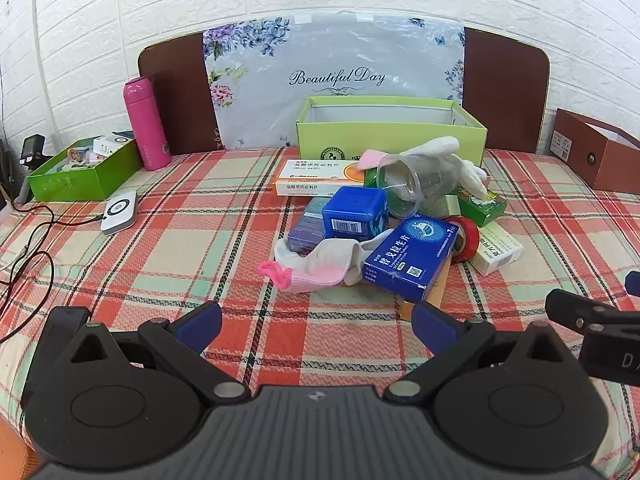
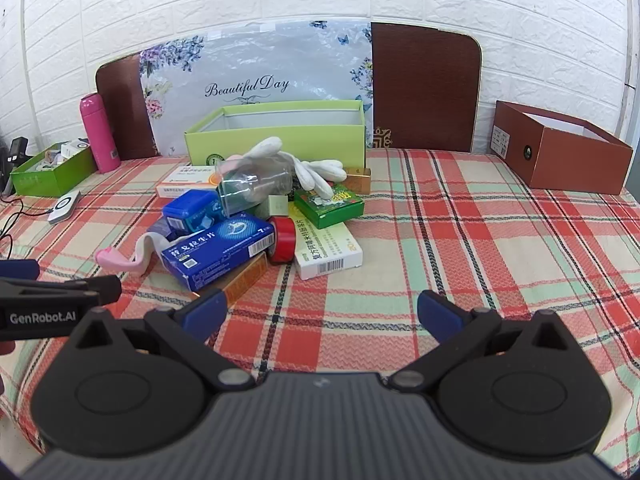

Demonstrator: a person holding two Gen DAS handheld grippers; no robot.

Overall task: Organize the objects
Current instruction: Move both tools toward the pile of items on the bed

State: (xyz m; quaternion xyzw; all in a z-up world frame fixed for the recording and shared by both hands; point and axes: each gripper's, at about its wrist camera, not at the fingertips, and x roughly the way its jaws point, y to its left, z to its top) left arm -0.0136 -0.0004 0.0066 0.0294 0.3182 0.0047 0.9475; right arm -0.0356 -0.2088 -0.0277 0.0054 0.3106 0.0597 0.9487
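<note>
Clutter sits in 1 heap at the middle of both frames, on the plaid cloth [image 2: 460,220]; nothing looks sorted out of it yet. The heap holds a blue box [image 1: 410,258], a blue cube [image 1: 354,213], a tipped clear cup [image 1: 404,186], a sock [image 1: 320,266], a white glove [image 2: 316,170], red tape [image 2: 282,240], a green packet [image 2: 329,204], a white box [image 2: 326,250] and an orange-striped box [image 1: 316,178]. Behind it, upper centre, the light green box [image 1: 390,134] stands open and looks empty; the brown box [image 2: 560,148] at upper right is open too, its inside hidden. The dark green tray [image 1: 80,172] at left already holds a few small items, beside a pink bottle [image 1: 146,124]. The left gripper [image 1: 316,320] and the right gripper [image 2: 322,314] both hang released near the bottom, jaws spread, grasping nothing, short of the heap; I judge the task barely begun, with the whole pile left.
</note>
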